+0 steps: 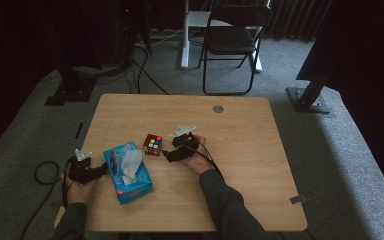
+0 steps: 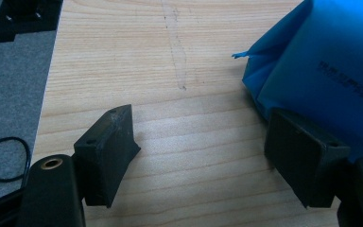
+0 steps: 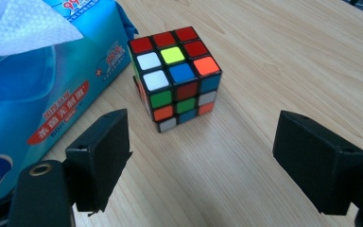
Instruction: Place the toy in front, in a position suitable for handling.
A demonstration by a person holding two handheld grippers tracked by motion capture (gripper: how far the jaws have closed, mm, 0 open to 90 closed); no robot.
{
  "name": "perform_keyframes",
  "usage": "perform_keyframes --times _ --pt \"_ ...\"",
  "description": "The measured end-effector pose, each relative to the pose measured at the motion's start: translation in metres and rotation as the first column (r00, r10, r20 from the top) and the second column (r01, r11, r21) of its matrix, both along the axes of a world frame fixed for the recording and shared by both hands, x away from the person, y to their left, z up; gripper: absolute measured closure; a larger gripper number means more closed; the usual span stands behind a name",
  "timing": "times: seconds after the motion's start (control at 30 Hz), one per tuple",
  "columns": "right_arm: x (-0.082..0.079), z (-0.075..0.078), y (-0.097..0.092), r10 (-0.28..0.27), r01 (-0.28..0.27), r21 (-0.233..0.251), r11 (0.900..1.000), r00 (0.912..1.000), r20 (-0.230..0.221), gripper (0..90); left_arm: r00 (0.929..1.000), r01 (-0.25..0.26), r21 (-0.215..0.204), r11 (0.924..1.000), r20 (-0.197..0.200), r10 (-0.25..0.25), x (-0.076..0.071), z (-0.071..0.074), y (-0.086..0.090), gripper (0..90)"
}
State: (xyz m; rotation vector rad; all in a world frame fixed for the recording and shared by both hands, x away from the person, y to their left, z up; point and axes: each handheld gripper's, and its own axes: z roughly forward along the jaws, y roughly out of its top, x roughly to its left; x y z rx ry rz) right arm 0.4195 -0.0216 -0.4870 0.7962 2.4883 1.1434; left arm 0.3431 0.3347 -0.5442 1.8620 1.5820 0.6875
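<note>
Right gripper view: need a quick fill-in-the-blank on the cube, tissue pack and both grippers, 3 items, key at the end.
1. The right gripper points at the puzzle cube with its jaws ____ and nothing between them.
2. The cube stands on the table beside the ____ tissue pack.
3. A ____ tissue sticks up out of the pack, and the left gripper rests by its side.

Missing words: open; blue; white

We saw a black folding chair (image 1: 232, 40) standing on grey carpet (image 1: 300, 145) beyond the wooden counter (image 1: 240, 165), and a small round grey disc (image 1: 218, 108) near the counter's far edge.
</note>
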Motion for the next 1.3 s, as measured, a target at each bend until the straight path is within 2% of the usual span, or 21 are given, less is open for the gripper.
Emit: perform_keyframes --times 0.13,0.3,0.4,0.53,0.73,0.9,0.97,1.03,1.17,1.3 --pt "0.002 -0.002 0.009 0.018 -0.018 0.004 0.9998 0.9998 -0.012 19.4 1.0 0.0 -0.001 1.0 0.0 0.0 0.0 0.0 0.0 25.2" --pt "0.005 -0.003 0.02 0.045 -0.045 0.002 0.999 0.999 -0.006 19.2 1.0 0.0 0.0 1.0 0.0 0.0 0.0 0.0 0.0 25.2" --pt "0.007 -0.006 0.025 0.052 -0.052 -0.019 0.9985 0.9986 0.0 17.4 1.0 0.0 0.0 1.0 0.0 0.0 0.0 0.0 0.0 25.2" --pt "0.011 -0.009 0.03 0.066 -0.066 -0.019 0.9976 0.9978 0.001 16.6 1.0 0.0 -0.001 1.0 0.0 0.0 0.0 0.0 0.0 25.2" --pt "0.016 -0.011 0.037 0.076 -0.076 -0.016 0.997 0.9971 -0.006 16.2 1.0 0.001 -0.002 1.0 0.0 -0.001 0.0 0.0 0.0 25.2" --pt "0.024 -0.016 0.047 0.082 -0.083 -0.045 0.9956 0.9966 -0.012 16.0 1.0 0.001 -0.003 1.0 0.001 -0.001 0.0 0.0 0.0 25.2" --pt "0.026 -0.017 0.049 0.079 -0.079 -0.047 0.9958 0.9969 -0.001 16.7 1.0 0.002 -0.004 1.0 0.0 -0.002 0.0 0.0 0.0 25.2" --pt "0.029 -0.019 0.05 0.079 -0.079 -0.038 0.9962 0.9969 -0.005 16.8 1.0 0.003 -0.007 1.0 0.0 -0.003 0.0 0.0 0.001 25.2" --pt "0.033 -0.024 0.054 0.083 -0.084 -0.055 0.995 0.9963 -0.023 16.7 1.0 0.004 -0.008 1.0 0.0 -0.004 0.0 0.0 0.001 25.2" --pt "0.037 -0.025 0.057 0.085 -0.086 -0.058 0.9946 0.9961 -0.022 18.8 1.0 0.004 -0.009 1.0 0.0 -0.004 0.0 0.0 0.001 25.2"
